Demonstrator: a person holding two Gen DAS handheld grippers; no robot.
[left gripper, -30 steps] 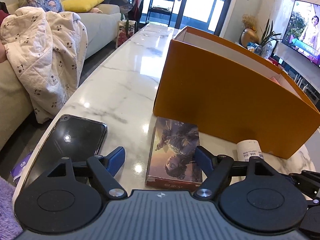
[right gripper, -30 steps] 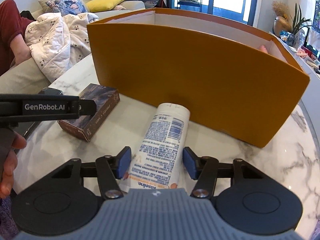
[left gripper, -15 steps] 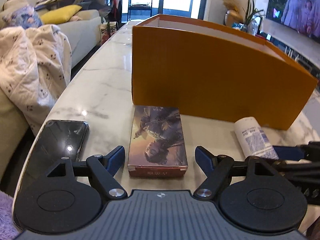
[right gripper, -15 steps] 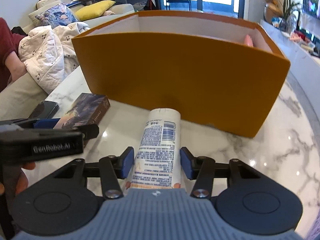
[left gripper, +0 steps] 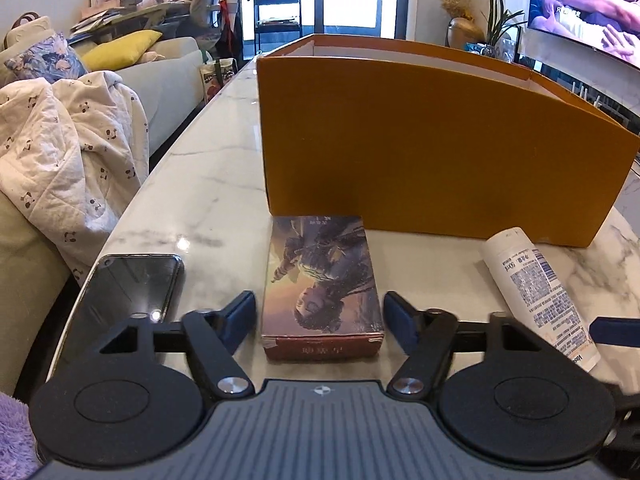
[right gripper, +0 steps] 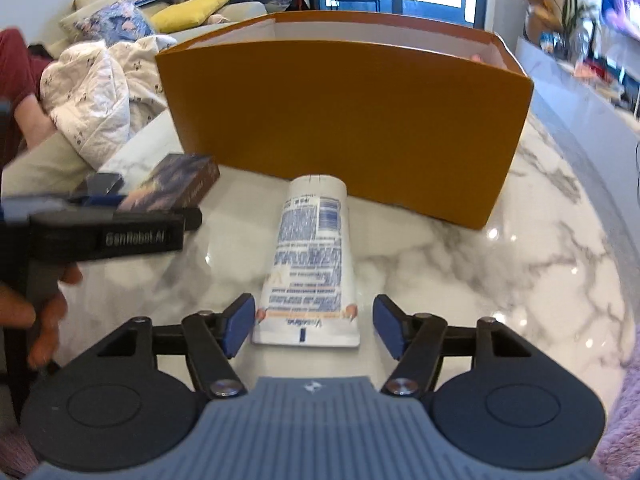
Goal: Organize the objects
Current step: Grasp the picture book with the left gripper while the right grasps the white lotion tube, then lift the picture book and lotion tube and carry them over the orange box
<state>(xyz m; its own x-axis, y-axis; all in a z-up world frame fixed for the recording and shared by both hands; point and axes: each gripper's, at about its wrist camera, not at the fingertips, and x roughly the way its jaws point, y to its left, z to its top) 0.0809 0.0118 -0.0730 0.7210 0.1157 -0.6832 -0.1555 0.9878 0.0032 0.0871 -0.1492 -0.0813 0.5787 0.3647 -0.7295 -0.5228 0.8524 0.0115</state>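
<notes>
A small illustrated card box (left gripper: 322,290) lies flat on the marble table in front of the open orange box (left gripper: 432,152). My left gripper (left gripper: 320,318) is open, its fingers on either side of the card box's near end, not touching it. A white lotion tube (right gripper: 310,264) lies on the table with its cap toward the orange box (right gripper: 344,120). My right gripper (right gripper: 314,324) is open with the tube's flat end between its fingers. The tube also shows in the left wrist view (left gripper: 538,292), and the card box in the right wrist view (right gripper: 172,188).
A black phone (left gripper: 128,292) lies at the table's left edge. A sofa with a white quilt (left gripper: 68,160) stands to the left. A person in red (right gripper: 16,76) sits there. The left gripper body (right gripper: 100,232) crosses the right view. A purple rug (right gripper: 624,412) lies at right.
The left gripper has swung to face the card box squarely and closed in around its near end. The right gripper has opened wider and drawn back a little along the tube.
</notes>
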